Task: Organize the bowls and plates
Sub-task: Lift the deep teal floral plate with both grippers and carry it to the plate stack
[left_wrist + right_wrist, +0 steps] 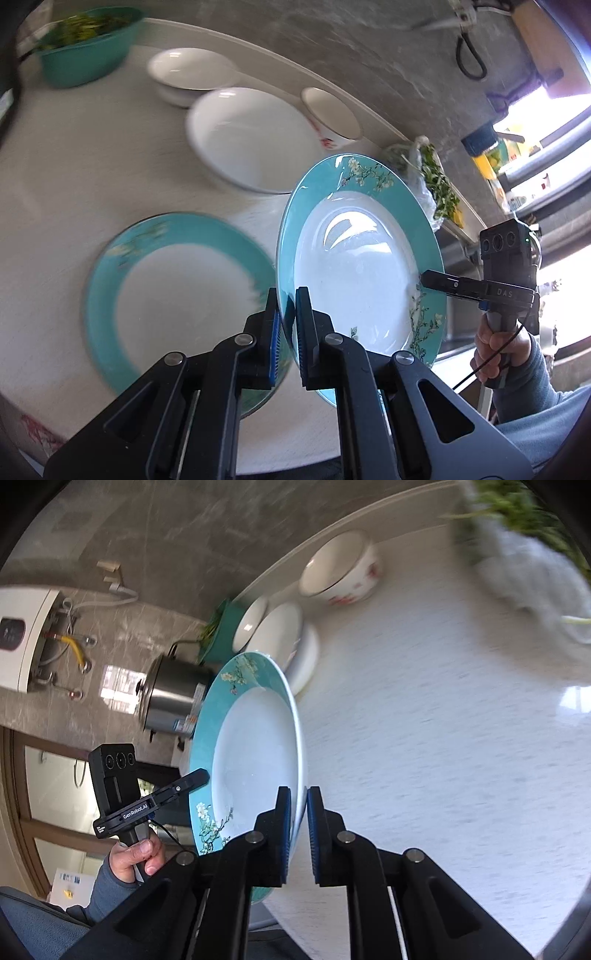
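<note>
- Left wrist view: our left gripper clamps the near rim of a teal-rimmed plate, held tilted above the white table. Our right gripper meets its right rim. A second teal plate lies flat at left; white bowls sit farther off.
- Right wrist view: our right gripper pinches that plate's near edge; our left gripper touches its left rim. A flowered bowl sits far.

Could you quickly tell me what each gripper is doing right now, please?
Left gripper: shut on the teal-rimmed plate, gripping its rim.
Right gripper: shut on the opposite rim of the same plate.
</note>
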Action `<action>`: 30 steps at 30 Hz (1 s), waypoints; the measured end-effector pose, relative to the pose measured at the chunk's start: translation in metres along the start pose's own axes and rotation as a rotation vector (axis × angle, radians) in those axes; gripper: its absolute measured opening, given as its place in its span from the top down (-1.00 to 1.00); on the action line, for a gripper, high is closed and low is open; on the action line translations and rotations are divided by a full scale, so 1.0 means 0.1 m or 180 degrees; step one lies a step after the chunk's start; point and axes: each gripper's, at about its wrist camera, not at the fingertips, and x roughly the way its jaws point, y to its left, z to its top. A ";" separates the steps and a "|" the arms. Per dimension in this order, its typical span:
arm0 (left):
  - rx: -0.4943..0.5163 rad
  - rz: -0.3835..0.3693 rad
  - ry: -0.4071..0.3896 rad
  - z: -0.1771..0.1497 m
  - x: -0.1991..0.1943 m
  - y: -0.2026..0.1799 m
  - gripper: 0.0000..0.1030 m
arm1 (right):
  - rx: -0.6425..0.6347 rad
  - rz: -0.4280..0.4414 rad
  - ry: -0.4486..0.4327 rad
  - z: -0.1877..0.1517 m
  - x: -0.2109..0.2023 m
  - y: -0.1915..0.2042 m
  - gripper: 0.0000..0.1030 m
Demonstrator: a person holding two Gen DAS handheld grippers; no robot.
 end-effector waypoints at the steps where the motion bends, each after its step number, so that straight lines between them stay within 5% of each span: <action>1: -0.0039 0.0020 -0.0020 -0.05 -0.10 0.09 0.89 | -0.0015 0.0010 0.0022 -0.01 0.05 0.04 0.78; 10: -0.0287 0.0140 -0.0087 -0.36 -0.50 0.83 0.88 | -0.0133 0.0036 0.0284 -0.14 0.71 0.49 0.77; 19: -0.0326 0.0181 0.0037 -0.51 -0.39 1.42 0.84 | -0.0104 -0.0172 0.0393 -0.19 1.19 0.58 0.76; 30: -0.0093 0.0246 0.0156 -0.36 -0.13 1.52 0.82 | -0.0110 -0.0526 0.0328 -0.19 1.39 0.58 0.77</action>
